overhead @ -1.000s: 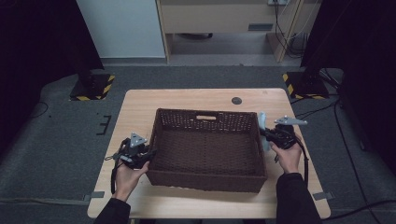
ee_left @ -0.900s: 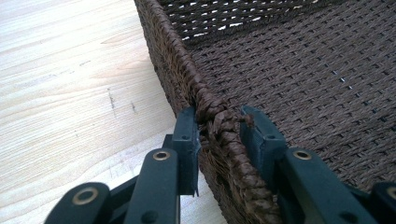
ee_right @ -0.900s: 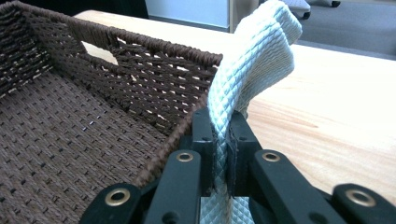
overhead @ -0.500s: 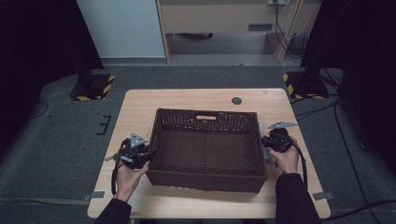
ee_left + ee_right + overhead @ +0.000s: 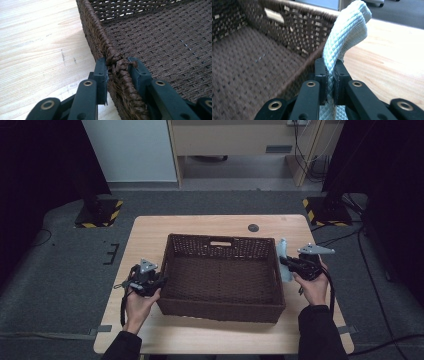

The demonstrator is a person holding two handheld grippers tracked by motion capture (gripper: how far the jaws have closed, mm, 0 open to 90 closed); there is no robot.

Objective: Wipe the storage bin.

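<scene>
Left gripper (image 5: 159, 281), held in the left hand (image 5: 137, 304): its jaws straddle the braided left rim of the basket (image 5: 172, 265), one jaw outside the wall and one inside. The left gripper view shows the rim (image 5: 117, 65) pinched between the two pads, the outer jaw over the bare table (image 5: 37, 50) and the inner jaw over the woven floor.

Centre: the dark brown wicker basket stands on the light wooden table (image 5: 150, 232), its long sides running across the table and a handle slot (image 5: 220, 243) cut in the far wall.

Right gripper (image 5: 286, 265), held in the right hand (image 5: 312, 287): its jaws are pressed together on a pale blue-white cloth (image 5: 283, 251), which stands up just beside the basket's right rim. In the right gripper view the quilted cloth (image 5: 344, 32) rises between the pads and folds over at its top, with the basket's inside (image 5: 249, 62) to the left and the tabletop to the right.
</scene>
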